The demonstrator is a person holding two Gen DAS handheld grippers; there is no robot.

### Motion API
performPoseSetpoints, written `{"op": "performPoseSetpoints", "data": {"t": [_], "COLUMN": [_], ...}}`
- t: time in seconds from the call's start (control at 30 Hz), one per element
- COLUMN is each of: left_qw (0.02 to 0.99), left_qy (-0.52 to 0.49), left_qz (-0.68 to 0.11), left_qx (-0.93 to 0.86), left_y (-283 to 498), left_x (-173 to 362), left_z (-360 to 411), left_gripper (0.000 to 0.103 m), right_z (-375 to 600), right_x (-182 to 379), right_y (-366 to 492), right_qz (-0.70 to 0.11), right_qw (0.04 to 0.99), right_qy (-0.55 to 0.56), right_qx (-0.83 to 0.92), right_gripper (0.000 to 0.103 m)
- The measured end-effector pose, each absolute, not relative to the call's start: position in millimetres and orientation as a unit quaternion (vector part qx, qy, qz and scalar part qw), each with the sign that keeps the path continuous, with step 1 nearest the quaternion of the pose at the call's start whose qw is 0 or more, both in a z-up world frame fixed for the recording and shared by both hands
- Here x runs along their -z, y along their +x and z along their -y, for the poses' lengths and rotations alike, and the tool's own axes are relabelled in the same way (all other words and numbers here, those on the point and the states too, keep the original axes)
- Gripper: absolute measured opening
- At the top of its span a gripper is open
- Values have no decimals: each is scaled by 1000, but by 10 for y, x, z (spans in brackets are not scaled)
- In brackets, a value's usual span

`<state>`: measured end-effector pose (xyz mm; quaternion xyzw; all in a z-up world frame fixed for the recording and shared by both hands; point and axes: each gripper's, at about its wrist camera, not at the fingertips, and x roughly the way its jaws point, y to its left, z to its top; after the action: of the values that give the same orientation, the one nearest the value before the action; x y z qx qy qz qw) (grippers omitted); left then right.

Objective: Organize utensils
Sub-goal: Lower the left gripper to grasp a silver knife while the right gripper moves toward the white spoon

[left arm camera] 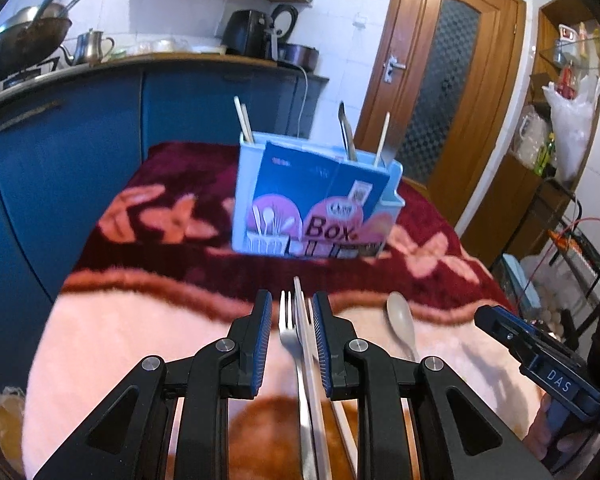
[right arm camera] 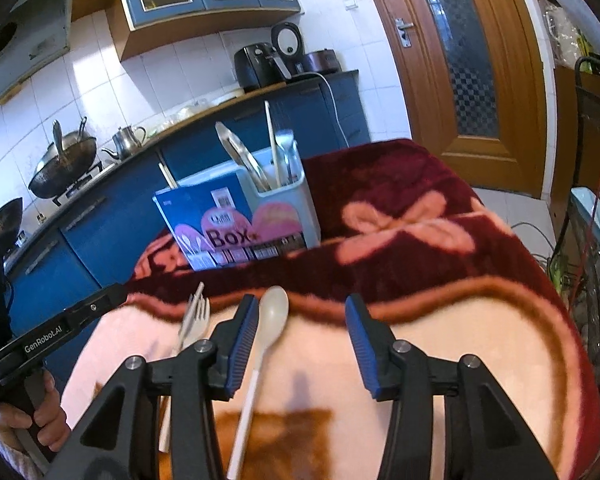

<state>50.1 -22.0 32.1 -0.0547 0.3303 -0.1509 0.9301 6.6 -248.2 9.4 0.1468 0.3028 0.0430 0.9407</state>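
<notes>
A light-blue utensil box with a "Box" label stands on the blanket, holding chopsticks and a metal utensil; it also shows in the right wrist view. My left gripper is partly open around a metal fork and a white knife lying on the blanket. A beige spoon lies to its right. My right gripper is open, low over that spoon, which lies by its left finger. The fork lies further left.
A pink and maroon floral blanket covers the table. Blue cabinets with pans, a kettle and appliances stand behind. A wooden door and cluttered shelves are to the right. The table edge drops off at right.
</notes>
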Motion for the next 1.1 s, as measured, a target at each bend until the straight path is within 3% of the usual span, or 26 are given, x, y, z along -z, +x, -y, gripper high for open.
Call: {"op": "performPoseSetpoints", "data": {"t": [1.1], "left_qw": [889], "left_qy": [-11], "left_qz": [-434], "left_qx": [144], "left_y": [962], "left_x": [151], "left_z": [617], "left_gripper": [21], "right_z": [2770], "right_x": [277], "right_y": [54], "right_qz": [-339], "right_qw": [922], "right_qy": [185], "right_qx": [-40], "right_gripper": [51]}}
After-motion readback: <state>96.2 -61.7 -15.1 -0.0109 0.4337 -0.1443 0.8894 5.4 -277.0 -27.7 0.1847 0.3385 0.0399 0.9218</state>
